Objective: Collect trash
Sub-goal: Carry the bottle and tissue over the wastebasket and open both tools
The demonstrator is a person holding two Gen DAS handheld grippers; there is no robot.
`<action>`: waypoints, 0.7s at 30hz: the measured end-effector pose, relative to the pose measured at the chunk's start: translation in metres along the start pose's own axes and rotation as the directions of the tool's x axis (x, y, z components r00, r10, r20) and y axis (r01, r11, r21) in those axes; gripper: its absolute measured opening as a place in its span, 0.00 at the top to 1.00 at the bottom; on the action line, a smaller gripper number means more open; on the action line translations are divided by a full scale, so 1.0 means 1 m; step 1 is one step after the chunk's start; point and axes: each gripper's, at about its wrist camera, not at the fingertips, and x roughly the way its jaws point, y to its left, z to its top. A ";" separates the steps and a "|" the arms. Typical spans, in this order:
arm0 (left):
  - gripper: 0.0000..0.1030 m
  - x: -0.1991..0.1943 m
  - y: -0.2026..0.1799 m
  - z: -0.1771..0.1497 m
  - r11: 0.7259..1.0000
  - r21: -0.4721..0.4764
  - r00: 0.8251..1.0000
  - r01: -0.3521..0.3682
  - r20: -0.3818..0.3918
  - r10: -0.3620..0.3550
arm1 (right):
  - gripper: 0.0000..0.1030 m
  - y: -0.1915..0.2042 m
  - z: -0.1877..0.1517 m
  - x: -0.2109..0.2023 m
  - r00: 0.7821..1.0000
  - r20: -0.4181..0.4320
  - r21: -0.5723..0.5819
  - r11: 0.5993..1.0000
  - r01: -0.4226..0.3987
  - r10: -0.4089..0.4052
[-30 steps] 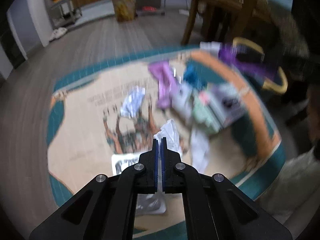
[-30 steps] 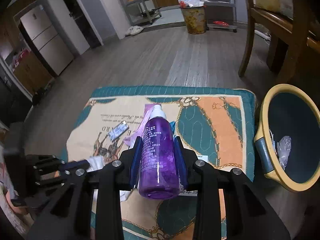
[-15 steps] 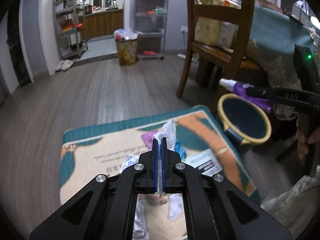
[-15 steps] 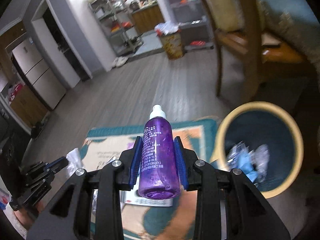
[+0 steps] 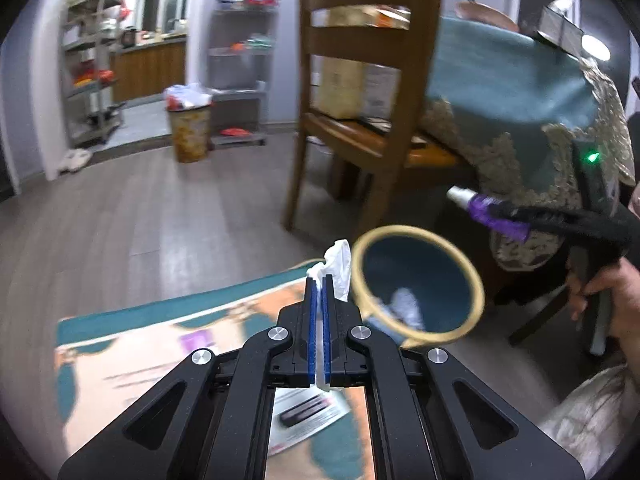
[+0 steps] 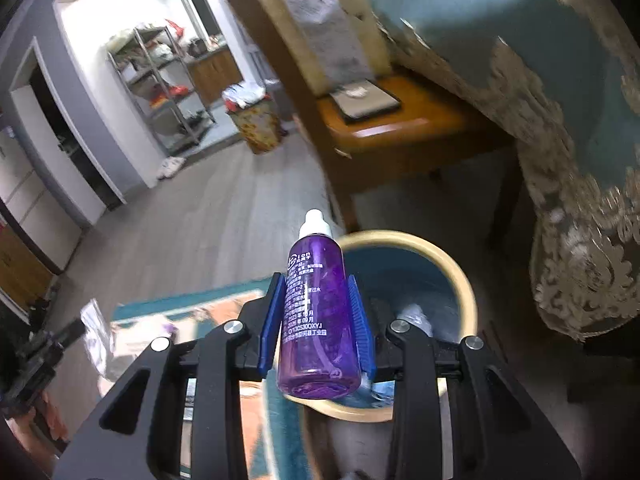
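While left gripper [image 5: 319, 280] pinches crinkled plastic wrapper [image 5: 338, 266], right gripper [image 6: 316, 308] clamps purple bottle [image 6: 316, 320] (smooth, cylindrical).

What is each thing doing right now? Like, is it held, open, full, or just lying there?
Left gripper: shut on the white wrapper.
White wrapper: pinched, crumpled, off the mat.
Right gripper: shut on the purple bottle.
Purple bottle: held, capped, over the bin.
Bin: open, some trash inside.
Leaflet: lying flat on the mat.
Mat: spread on the floor.
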 end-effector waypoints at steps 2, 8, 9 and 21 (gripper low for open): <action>0.97 0.017 -0.017 0.004 0.999 0.008 0.999 0.031 -0.007 -0.031 | 0.69 -0.014 -0.003 0.008 1.000 -0.027 0.015 1.000 0.010 -0.009; 0.97 0.071 -0.062 0.008 0.995 0.030 0.994 0.097 -0.046 -0.096 | 0.69 -0.045 -0.013 0.036 0.995 -0.100 0.062 0.998 0.028 -0.021; 0.97 0.081 -0.066 0.007 0.994 0.025 0.993 0.105 -0.058 -0.103 | 0.69 -0.049 -0.015 0.042 0.993 -0.117 0.067 0.997 0.033 -0.025; 0.96 0.167 -0.090 -0.006 0.993 -0.001 0.980 0.118 -0.160 -0.116 | 0.69 -0.060 -0.025 0.081 0.973 -0.227 0.056 0.997 0.057 -0.043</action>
